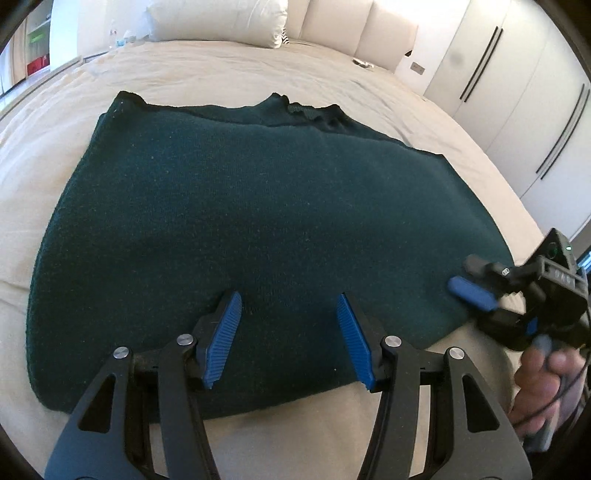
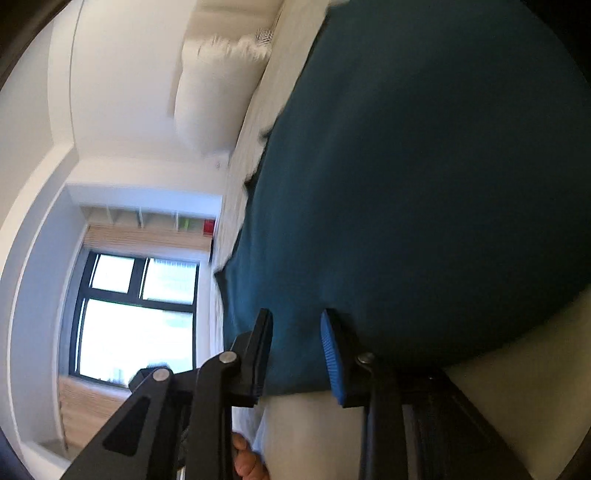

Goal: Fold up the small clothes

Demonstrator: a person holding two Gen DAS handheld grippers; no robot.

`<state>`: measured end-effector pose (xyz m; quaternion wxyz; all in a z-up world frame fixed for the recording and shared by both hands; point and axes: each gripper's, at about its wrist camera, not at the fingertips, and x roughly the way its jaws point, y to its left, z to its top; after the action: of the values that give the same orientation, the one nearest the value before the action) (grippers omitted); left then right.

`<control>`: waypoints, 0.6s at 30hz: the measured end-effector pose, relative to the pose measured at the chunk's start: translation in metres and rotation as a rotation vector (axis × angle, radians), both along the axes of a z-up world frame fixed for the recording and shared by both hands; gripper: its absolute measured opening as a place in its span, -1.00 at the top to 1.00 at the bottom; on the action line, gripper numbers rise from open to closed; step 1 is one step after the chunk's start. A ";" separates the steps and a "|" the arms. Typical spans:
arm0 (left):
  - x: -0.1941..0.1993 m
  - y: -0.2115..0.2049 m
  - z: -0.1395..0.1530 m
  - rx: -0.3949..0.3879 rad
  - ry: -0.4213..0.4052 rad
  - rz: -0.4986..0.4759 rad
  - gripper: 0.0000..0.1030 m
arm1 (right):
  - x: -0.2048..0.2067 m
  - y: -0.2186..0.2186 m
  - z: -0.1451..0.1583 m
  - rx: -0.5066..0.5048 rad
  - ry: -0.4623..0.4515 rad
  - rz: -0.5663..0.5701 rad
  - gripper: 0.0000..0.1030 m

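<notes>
A dark green knit sweater (image 1: 258,229) lies flat on the cream bed (image 1: 221,74), collar at the far side. My left gripper (image 1: 290,306) is open, its blue pads resting on the sweater's near hem. My right gripper (image 1: 469,291) shows at the right of the left wrist view, turned on its side at the sweater's right corner. In the right wrist view the right gripper (image 2: 297,319) is open, its jaws either side of the sweater's (image 2: 424,184) edge, not closed on it.
A white pillow (image 1: 218,18) and padded headboard (image 1: 354,33) stand at the far end of the bed. White wardrobe doors (image 1: 517,103) are on the right. A window (image 2: 136,314) and shelves show in the right wrist view.
</notes>
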<state>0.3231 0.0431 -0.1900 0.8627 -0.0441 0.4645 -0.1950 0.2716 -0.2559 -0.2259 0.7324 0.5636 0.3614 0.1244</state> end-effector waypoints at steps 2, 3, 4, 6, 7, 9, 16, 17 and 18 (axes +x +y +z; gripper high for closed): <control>0.001 0.000 0.000 0.009 -0.004 -0.002 -0.03 | -0.012 -0.024 0.004 -0.028 0.005 -0.061 0.42; 0.005 0.001 -0.001 0.009 -0.004 -0.002 -0.03 | -0.020 -0.033 0.006 -0.040 0.007 -0.087 0.42; 0.004 0.001 -0.001 0.009 -0.004 -0.002 -0.03 | -0.032 -0.045 0.008 -0.050 0.009 -0.119 0.42; 0.001 0.000 -0.001 0.009 -0.004 -0.004 -0.03 | -0.047 -0.064 0.008 -0.071 0.018 -0.175 0.41; 0.001 0.000 0.000 0.011 -0.004 -0.005 -0.03 | -0.053 -0.069 0.009 -0.081 0.020 -0.196 0.39; 0.001 0.000 0.000 0.011 -0.004 -0.006 -0.03 | -0.064 -0.080 0.012 -0.099 0.025 -0.243 0.37; 0.004 0.000 0.000 0.017 -0.004 -0.008 -0.03 | -0.080 -0.088 0.025 -0.144 0.037 -0.273 0.23; 0.004 0.000 0.000 0.016 -0.004 -0.008 -0.03 | -0.081 -0.087 0.027 -0.151 0.039 -0.276 0.21; 0.003 0.002 0.000 0.013 -0.004 -0.007 -0.03 | -0.082 -0.087 0.030 -0.153 0.039 -0.277 0.18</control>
<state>0.3265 0.0453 -0.1898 0.8632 -0.0365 0.4643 -0.1951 0.1899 -0.3434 -0.1962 0.7763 0.5528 0.3026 -0.0166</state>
